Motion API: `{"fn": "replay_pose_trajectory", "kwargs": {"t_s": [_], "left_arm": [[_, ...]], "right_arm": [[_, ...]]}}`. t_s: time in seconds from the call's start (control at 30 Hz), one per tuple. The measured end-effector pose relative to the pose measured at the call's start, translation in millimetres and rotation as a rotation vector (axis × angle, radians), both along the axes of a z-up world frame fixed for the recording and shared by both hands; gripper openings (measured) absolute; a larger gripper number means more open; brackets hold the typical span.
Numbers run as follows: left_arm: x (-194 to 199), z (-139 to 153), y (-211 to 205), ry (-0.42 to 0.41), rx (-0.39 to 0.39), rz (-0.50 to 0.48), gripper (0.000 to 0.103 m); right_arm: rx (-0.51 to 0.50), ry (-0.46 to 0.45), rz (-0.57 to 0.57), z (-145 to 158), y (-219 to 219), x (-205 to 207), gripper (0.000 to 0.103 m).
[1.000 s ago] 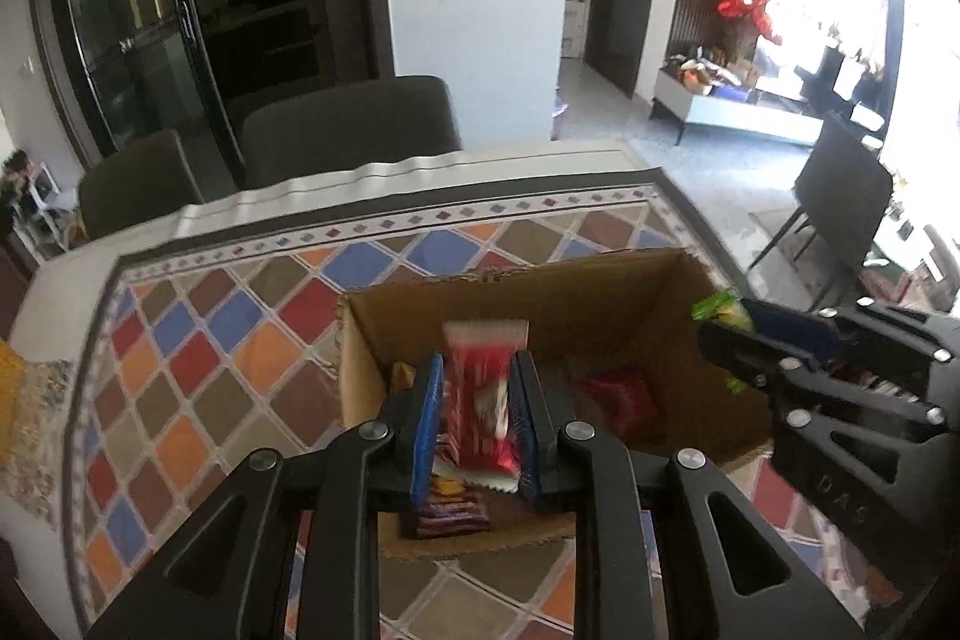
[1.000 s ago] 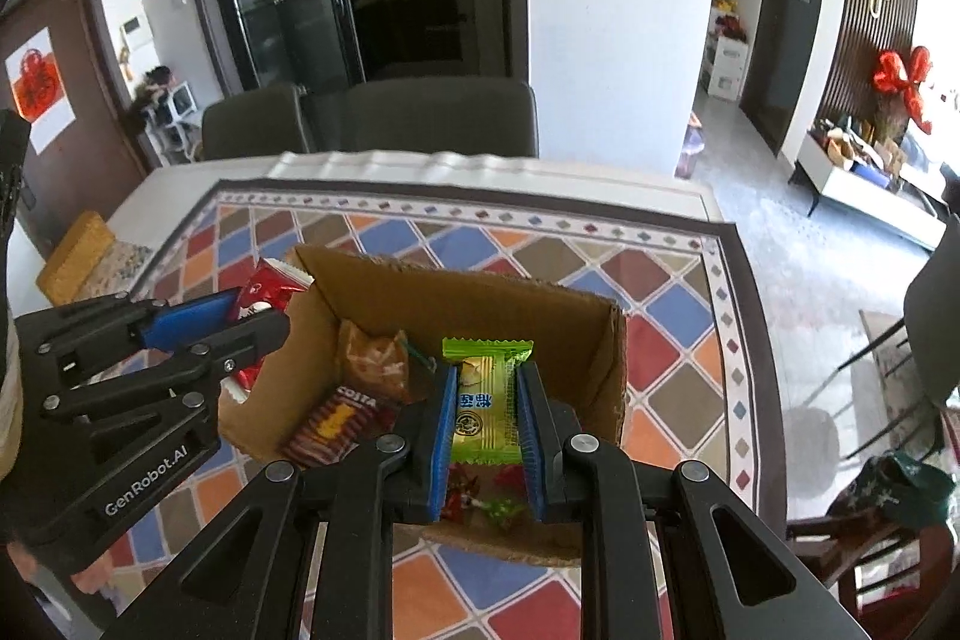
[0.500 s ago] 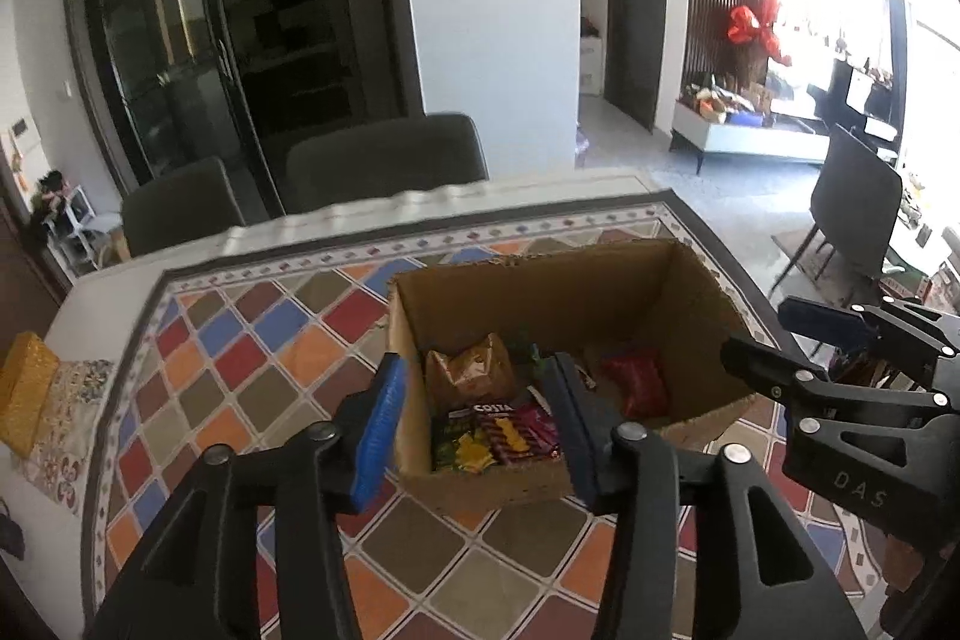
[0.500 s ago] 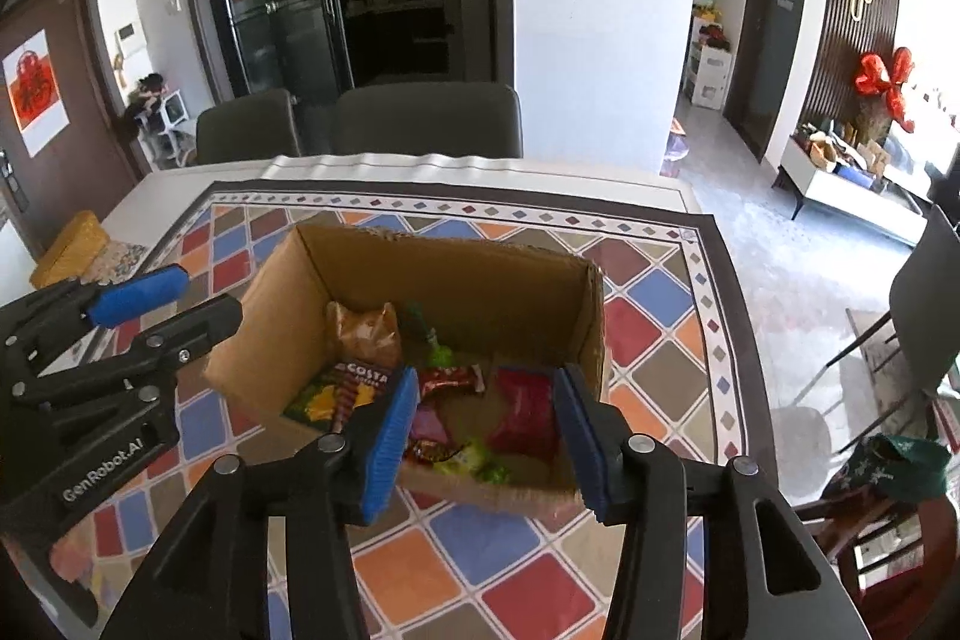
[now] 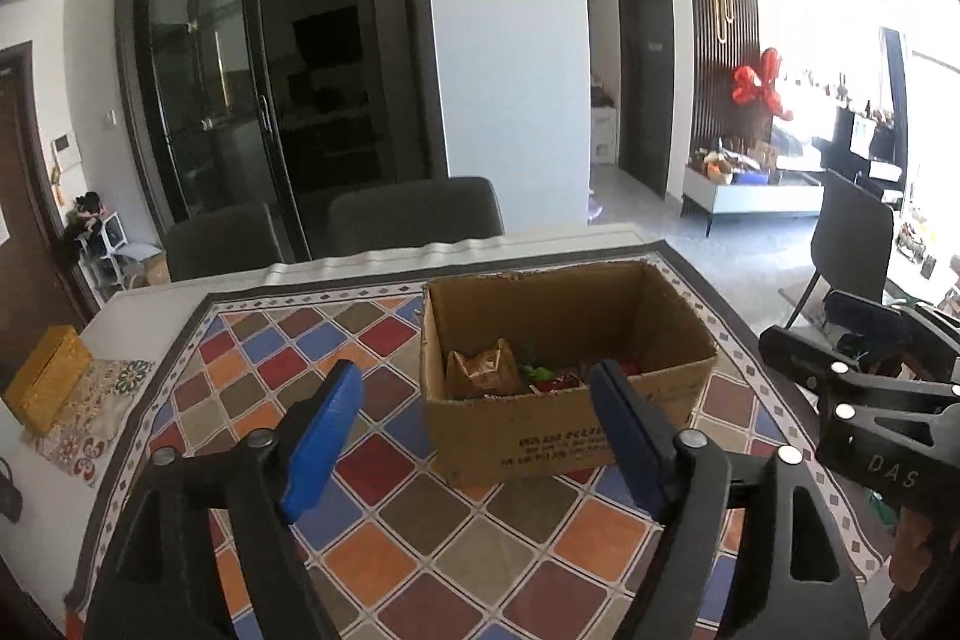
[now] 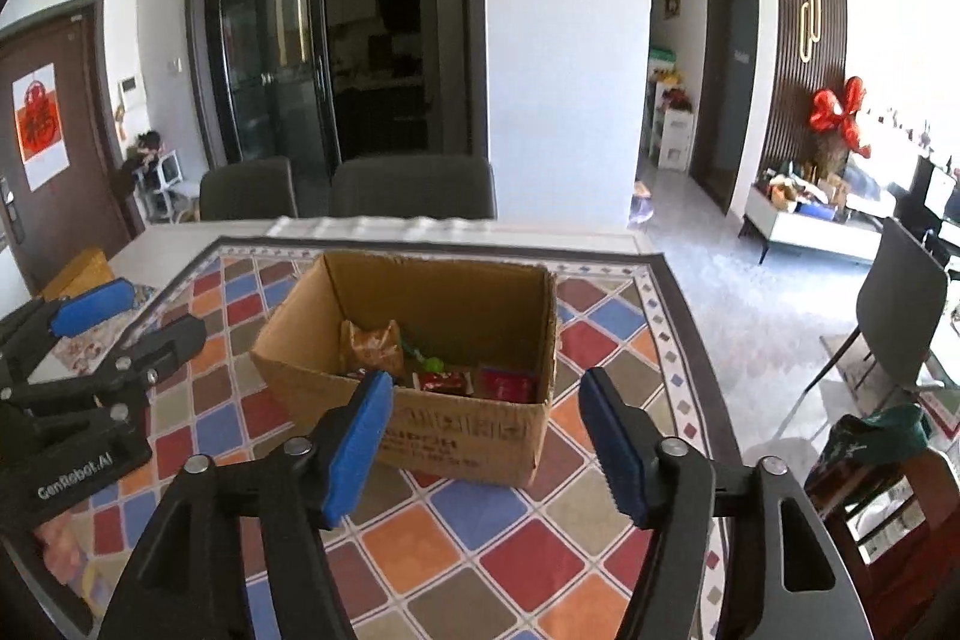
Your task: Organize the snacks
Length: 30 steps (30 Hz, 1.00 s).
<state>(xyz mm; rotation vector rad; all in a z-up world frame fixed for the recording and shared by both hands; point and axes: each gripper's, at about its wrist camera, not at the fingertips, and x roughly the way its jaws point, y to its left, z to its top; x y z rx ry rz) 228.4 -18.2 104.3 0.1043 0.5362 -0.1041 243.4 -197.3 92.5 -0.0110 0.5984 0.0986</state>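
An open cardboard box [image 5: 672, 316] stands on the checkered tablecloth and shows in the right wrist view [image 6: 456, 274] too. Inside lie several snack packets: an orange-brown bag [image 5: 483, 370] [image 6: 369, 346], red packets [image 6: 507, 382] and a green one [image 6: 433, 363]. My left gripper [image 5: 480, 430] is open and empty, held back from the box's near side. My right gripper [image 6: 486, 430] is open and empty, also held back from the box. Each gripper shows at the edge of the other's view: the right one [image 5: 840, 340], the left one [image 6: 126, 316].
The table carries a colourful diamond-patterned cloth [image 5: 420, 538]. A yellow box [image 5: 48, 388] lies on a patterned mat at the table's left edge. Two dark chairs [image 6: 414, 187] stand behind the table, another chair [image 6: 900, 316] stands to the right.
Both grippers opened and let their snacks, a red packet and a green packet, drop into the box. Both then pulled back and up from the box.
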Motion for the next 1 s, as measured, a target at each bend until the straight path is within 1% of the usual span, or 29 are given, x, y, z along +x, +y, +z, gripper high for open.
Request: {"fn": "replay_pose_trajectory", "kwargs": {"t_s": [0.13, 0.23, 0.3, 0.4, 0.47, 0.67, 0.83, 1.0], "left_arm": [[-23, 3, 3, -0.038, -0.008, 0.013, 0.086], [-38, 5, 4, -0.057, -0.017, 0.017, 0.090], [-48, 5, 5, -0.064, -0.030, 0.016, 0.097], [-62, 6, 4, -0.100, -0.014, 0.036, 0.100], [-69, 6, 6, -0.107, -0.024, 0.037, 0.102], [-91, 10, 12, -0.131, -0.040, 0.059, 0.103], [-106, 12, 13, -0.153, -0.026, 0.072, 0.103], [-117, 16, 14, -0.171, -0.029, 0.076, 0.103]], "right_arm": [[0.006, -0.062, -0.012, 6, 0, -27, 0.072], [0.004, -0.083, -0.010, 9, 1, -41, 0.074], [0.006, -0.102, -0.014, 10, 1, -53, 0.077], [0.009, -0.121, -0.015, 11, 1, -66, 0.078], [0.001, -0.134, -0.020, 10, 1, -75, 0.078], [-0.004, -0.157, -0.049, 11, -2, -97, 0.080], [-0.001, -0.162, -0.042, 11, -3, -108, 0.080], [0.003, -0.169, -0.022, 13, -4, -117, 0.080]]}}
